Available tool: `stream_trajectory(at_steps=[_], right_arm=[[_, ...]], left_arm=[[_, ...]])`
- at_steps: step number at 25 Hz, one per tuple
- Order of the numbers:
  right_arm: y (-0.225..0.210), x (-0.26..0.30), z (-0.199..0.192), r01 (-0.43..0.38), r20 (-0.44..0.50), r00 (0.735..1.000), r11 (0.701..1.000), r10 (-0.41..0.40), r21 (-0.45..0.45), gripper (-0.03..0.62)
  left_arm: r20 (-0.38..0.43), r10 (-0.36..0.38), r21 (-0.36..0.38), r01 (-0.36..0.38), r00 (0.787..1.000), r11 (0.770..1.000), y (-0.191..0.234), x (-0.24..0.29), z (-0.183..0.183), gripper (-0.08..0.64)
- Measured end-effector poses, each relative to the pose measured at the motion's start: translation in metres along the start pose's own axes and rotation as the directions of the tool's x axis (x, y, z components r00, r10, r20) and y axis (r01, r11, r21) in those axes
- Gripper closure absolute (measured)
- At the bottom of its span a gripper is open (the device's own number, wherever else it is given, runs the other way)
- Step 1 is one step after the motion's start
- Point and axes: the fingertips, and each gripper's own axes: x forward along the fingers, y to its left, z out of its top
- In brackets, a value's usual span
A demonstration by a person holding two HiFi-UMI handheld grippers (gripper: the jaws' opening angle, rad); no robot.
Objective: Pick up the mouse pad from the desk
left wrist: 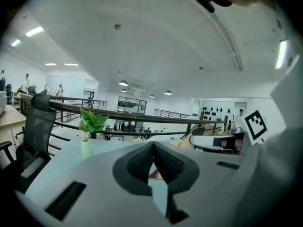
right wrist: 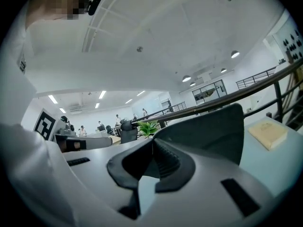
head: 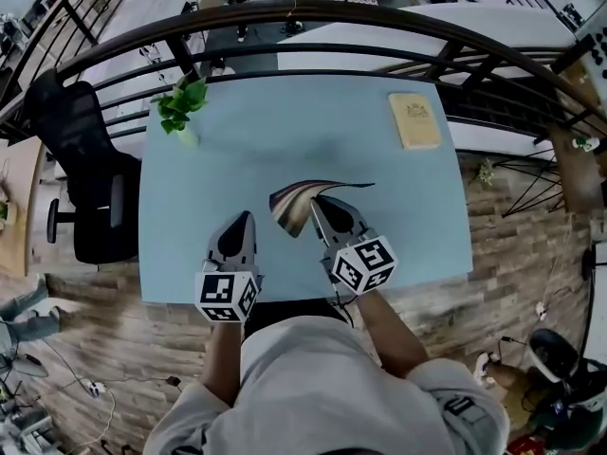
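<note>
The mouse pad [head: 296, 207] is lifted off the light blue desk [head: 379, 178] and curls, so its striped underside shows. My right gripper [head: 318, 202] is shut on the pad's near edge. In the right gripper view the pad [right wrist: 213, 131] rises as a dark grey sheet just right of the closed jaws [right wrist: 152, 145]. My left gripper [head: 248, 218] hovers a little left of the pad, shut, with nothing between its fingers [left wrist: 154, 148]. A sliver of the pad shows beyond the left jaws.
A potted green plant [head: 180, 102] stands at the desk's far left corner. Near the far right corner lies a tan book [head: 414, 119]. A black office chair [head: 81, 178] sits left of the desk. A dark railing [head: 313, 12] runs behind it.
</note>
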Motion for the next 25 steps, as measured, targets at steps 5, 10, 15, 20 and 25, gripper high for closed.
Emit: stream_trajectory(at_steps=[5, 10, 15, 20, 25], right_arm=[[0.003, -0.001, 0.014, 0.013, 0.027, 1.000, 1.000, -0.012, -0.012, 0.575], [0.007, 0.003, 0.035, 0.039, 0.058, 0.998, 0.997, -0.035, -0.070, 0.575], [0.009, 0.003, 0.050, 0.067, 0.079, 0.995, 0.989, -0.057, -0.133, 0.575], [0.013, 0.005, 0.062, 0.077, 0.101, 0.993, 0.983, -0.060, -0.168, 0.575], [0.016, 0.008, 0.069, 0.070, 0.112, 0.992, 0.980, -0.050, -0.184, 0.575]], left_arm=[[0.022, -0.029, 0.021, 0.028, 0.999, 0.999, -0.004, 0.002, 0.014, 0.549], [0.072, -0.046, 0.040, 0.043, 0.996, 0.998, 0.003, 0.007, 0.038, 0.549], [0.090, -0.063, 0.046, 0.059, 0.994, 0.997, 0.004, 0.011, 0.048, 0.549], [0.110, -0.082, 0.062, 0.076, 0.990, 0.995, 0.001, 0.013, 0.058, 0.549], [0.125, -0.083, 0.061, 0.076, 0.989, 0.995, 0.004, 0.016, 0.064, 0.549]])
